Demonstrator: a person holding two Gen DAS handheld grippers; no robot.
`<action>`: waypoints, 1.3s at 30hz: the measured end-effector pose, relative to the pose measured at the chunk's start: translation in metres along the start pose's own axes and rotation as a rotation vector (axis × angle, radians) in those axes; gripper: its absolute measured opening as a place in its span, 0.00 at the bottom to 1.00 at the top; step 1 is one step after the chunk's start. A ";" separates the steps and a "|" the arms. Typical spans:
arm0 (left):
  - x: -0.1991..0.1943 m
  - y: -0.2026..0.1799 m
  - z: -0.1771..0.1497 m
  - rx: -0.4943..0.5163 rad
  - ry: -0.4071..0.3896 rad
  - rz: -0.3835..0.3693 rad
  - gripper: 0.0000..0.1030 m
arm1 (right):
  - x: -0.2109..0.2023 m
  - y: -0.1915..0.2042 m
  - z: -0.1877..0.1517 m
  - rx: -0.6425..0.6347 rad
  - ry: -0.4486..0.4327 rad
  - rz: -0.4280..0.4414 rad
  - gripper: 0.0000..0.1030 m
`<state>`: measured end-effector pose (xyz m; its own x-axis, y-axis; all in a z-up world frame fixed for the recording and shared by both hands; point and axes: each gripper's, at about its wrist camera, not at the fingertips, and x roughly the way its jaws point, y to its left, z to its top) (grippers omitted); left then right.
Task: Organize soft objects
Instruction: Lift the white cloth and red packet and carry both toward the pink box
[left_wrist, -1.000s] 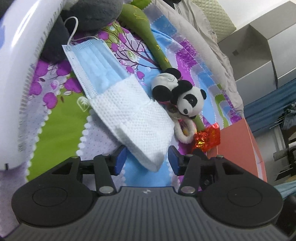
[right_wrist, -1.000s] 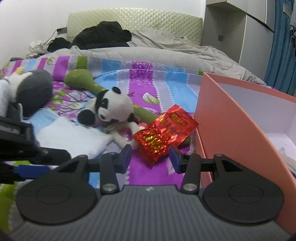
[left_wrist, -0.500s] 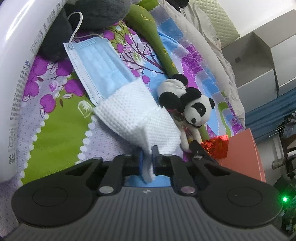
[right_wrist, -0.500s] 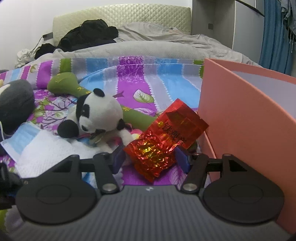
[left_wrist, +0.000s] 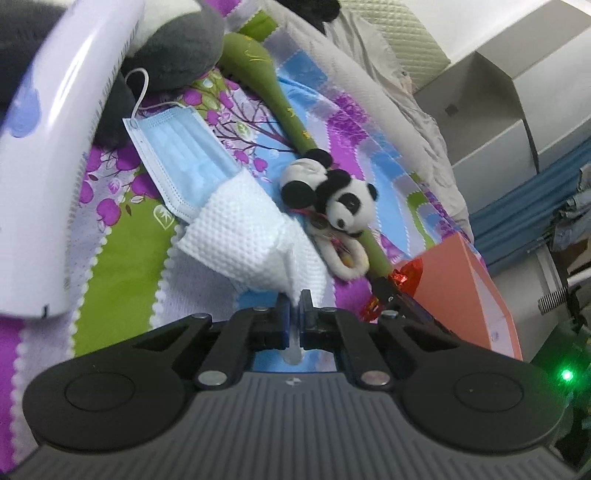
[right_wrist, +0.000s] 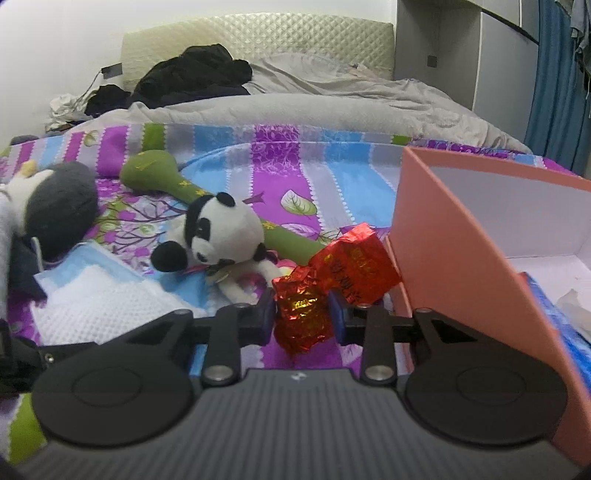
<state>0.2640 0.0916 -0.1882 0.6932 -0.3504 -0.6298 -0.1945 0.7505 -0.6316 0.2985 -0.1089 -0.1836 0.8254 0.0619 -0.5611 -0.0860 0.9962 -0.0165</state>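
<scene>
My left gripper (left_wrist: 293, 317) is shut on the near corner of a white textured cloth (left_wrist: 243, 236), which lies on the patterned bedspread over a blue face mask (left_wrist: 177, 162). My right gripper (right_wrist: 303, 319) is shut on a red foil packet (right_wrist: 332, 284) beside the orange box (right_wrist: 461, 266). A small panda plush (right_wrist: 218, 236) lies behind the packet across a green plush club (right_wrist: 166, 177); the panda also shows in the left wrist view (left_wrist: 332, 199). The cloth shows at lower left of the right wrist view (right_wrist: 99, 306).
A grey plush (right_wrist: 55, 206) lies at the left. A white curved plastic object (left_wrist: 48, 166) fills the left of the left wrist view. A grey duvet (right_wrist: 332, 99) and dark clothes (right_wrist: 192, 74) lie at the bed's far end. Cabinets (left_wrist: 509, 88) stand on the right.
My left gripper closed on the white cloth's corner and lifted it slightly. My right gripper moved forward around the red foil packet and closed on it.
</scene>
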 end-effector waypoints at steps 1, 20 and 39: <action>-0.006 -0.002 -0.002 0.007 0.002 -0.004 0.05 | -0.006 0.000 0.000 -0.001 -0.003 0.003 0.33; -0.111 -0.009 -0.072 0.120 0.063 0.015 0.05 | -0.123 0.005 -0.047 -0.094 0.077 0.129 0.33; -0.146 0.020 -0.131 0.197 0.084 0.181 0.05 | -0.171 0.011 -0.086 -0.071 0.201 0.189 0.59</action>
<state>0.0678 0.0846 -0.1682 0.5976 -0.2400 -0.7650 -0.1657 0.8965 -0.4108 0.1087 -0.1143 -0.1589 0.6642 0.2259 -0.7126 -0.2727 0.9608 0.0504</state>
